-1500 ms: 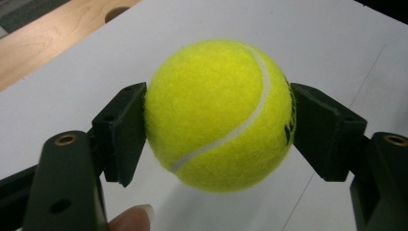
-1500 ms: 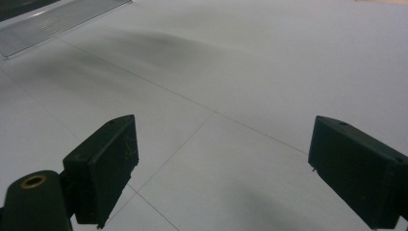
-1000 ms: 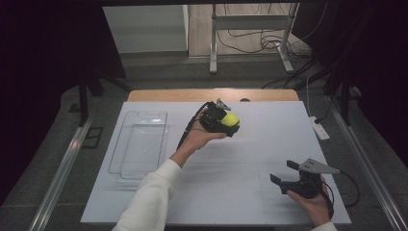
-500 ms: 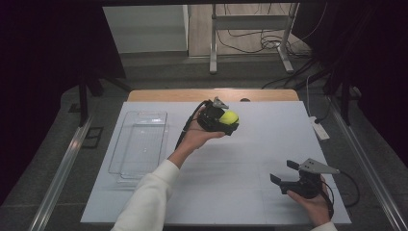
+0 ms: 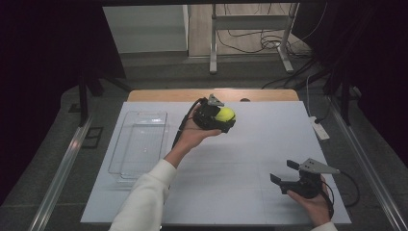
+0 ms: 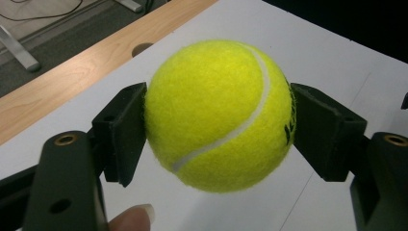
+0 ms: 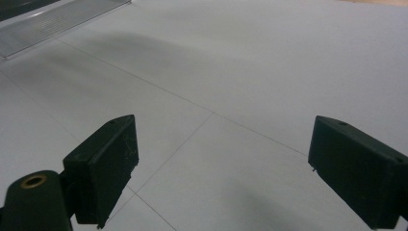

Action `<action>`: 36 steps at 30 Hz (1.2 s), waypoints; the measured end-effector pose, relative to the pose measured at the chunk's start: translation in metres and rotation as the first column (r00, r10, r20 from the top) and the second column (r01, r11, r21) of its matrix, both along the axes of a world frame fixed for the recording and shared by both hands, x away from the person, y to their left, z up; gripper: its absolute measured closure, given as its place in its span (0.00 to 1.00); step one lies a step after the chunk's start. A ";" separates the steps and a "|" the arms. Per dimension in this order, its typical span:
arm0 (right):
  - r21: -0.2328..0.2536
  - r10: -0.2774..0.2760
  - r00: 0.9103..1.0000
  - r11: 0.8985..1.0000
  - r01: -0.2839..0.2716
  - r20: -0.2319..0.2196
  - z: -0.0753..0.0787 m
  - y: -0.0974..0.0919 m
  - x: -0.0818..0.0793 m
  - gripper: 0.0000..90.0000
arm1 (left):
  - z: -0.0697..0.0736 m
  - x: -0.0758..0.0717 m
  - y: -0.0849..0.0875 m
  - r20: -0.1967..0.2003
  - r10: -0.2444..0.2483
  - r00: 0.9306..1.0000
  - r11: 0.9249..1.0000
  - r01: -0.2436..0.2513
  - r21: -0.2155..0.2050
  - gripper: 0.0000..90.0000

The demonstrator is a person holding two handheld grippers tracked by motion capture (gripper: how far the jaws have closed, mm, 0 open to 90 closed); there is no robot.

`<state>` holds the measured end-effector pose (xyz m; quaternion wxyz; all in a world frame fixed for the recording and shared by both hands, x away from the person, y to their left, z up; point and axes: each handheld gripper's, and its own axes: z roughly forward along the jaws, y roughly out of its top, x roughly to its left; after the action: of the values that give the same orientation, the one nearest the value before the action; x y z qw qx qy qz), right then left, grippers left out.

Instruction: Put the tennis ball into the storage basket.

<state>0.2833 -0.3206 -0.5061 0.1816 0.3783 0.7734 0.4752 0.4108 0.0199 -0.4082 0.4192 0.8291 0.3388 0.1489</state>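
Note:
A yellow tennis ball (image 5: pixel 224 114) (image 6: pixel 219 115) is clamped between the two black pads of my left gripper (image 5: pixel 219 117) (image 6: pixel 219 120), which is held above the back middle of the white table (image 5: pixel 250 144). A fingertip shows at the bottom of the left gripper view. My right gripper (image 5: pixel 285 175) (image 7: pixel 221 168) rests low near the front right corner of the table, its jaws wide apart with only bare white surface between them.
A clear plastic tray (image 5: pixel 139 142) (image 7: pixel 53 21) lies on the left side of the table. A wooden strip (image 5: pixel 207 95) (image 6: pixel 72 72) runs along the far edge. A white power strip (image 5: pixel 320 129) sits off the right side. Cables trail from both grippers.
The left gripper with the ball has shifted slightly. The right gripper has stayed still.

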 end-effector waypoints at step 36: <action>-0.006 -0.016 1.000 1.000 0.016 -0.001 -0.001 -0.001 0.001 0.12 | 0.010 -0.013 0.033 0.041 0.053 0.998 0.998 -0.051 -0.037 0.30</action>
<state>0.2844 -0.3212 -0.5074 0.1861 0.3843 0.7718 0.4712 0.3976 0.0528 -0.3980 0.4372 0.8088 0.3541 0.1711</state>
